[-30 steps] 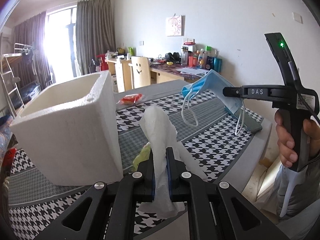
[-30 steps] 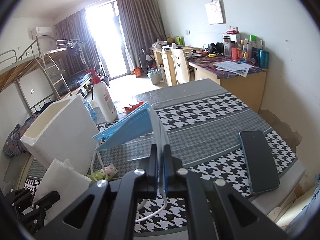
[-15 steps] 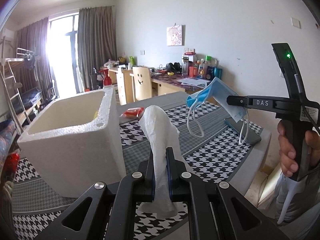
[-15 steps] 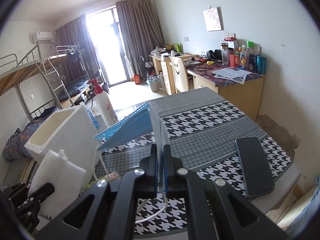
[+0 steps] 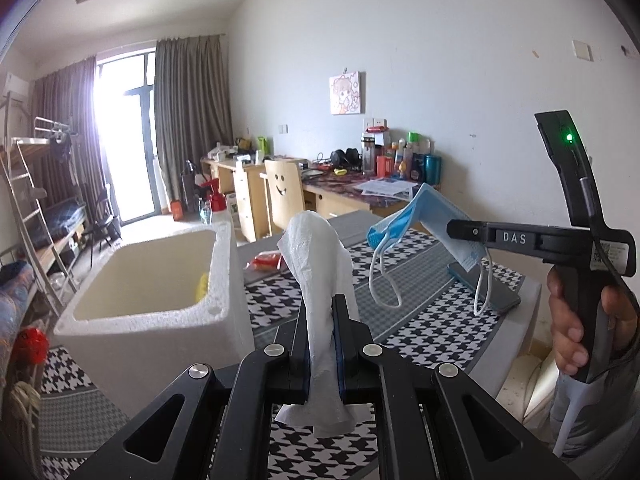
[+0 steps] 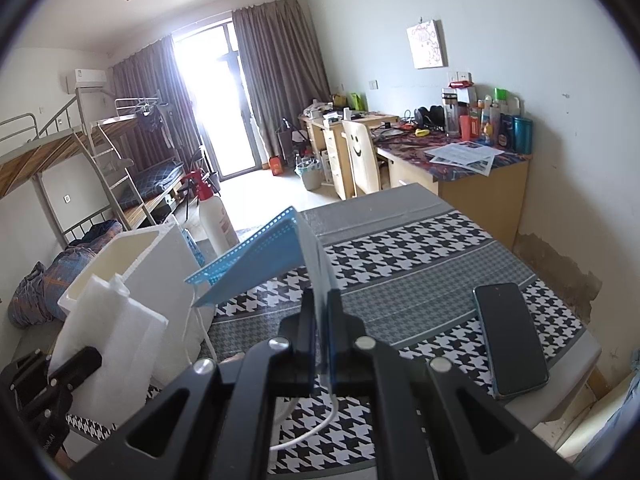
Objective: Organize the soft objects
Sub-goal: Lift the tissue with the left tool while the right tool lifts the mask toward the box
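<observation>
Your left tool [image 5: 323, 320] is clamped on a crumpled white paper tissue [image 5: 320, 264], held above the houndstooth-covered desk [image 5: 420, 312] just beside the open white foam box [image 5: 160, 320]. Your right tool [image 6: 320, 316] pinches a folded blue surgical mask [image 6: 260, 264], its ear loops dangling, near a dark phone [image 6: 508, 340].

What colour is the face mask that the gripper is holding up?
Light blue, with white ear loops. The face mask shows best in the right wrist view.

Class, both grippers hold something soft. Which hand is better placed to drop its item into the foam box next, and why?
Probably left. Its gripper, shut on the white tissue, sits beside the foam box opening; the right gripper holds the blue mask farther away.
</observation>
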`<state>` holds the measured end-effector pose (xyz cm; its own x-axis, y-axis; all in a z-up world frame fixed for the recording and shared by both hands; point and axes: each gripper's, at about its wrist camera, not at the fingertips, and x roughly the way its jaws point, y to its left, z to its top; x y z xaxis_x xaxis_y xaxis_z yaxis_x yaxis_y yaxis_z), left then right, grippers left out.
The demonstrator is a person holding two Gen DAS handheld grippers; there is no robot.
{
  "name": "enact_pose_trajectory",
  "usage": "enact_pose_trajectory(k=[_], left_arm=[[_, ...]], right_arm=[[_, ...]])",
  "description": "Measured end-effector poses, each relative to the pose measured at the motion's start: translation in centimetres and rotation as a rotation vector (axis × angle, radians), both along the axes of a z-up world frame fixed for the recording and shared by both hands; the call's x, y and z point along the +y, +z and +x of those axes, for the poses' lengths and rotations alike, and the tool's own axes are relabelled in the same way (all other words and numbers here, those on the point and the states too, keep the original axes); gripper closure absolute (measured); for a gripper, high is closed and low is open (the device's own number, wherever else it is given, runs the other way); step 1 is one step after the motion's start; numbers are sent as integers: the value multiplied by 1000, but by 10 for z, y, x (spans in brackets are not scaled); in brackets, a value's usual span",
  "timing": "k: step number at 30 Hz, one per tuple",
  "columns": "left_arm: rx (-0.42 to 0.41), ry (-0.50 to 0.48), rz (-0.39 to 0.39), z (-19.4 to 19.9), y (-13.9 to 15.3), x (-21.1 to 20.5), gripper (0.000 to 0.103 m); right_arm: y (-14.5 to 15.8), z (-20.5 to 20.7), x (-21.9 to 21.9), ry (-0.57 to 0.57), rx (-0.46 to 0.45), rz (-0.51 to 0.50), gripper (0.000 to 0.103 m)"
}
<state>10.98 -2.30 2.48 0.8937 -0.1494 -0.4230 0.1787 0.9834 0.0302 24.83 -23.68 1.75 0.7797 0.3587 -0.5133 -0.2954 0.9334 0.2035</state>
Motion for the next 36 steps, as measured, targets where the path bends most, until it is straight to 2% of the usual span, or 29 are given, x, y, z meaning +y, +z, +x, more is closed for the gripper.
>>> enact_pose_trajectory(k=[23, 36], left_arm=[[-83, 69, 48, 8, 23, 13, 94], [-115, 137, 40, 19, 32, 26, 94]], right_arm=[[16, -3, 21, 49, -49, 6, 96], [33, 0, 40, 107, -93, 16, 96]])
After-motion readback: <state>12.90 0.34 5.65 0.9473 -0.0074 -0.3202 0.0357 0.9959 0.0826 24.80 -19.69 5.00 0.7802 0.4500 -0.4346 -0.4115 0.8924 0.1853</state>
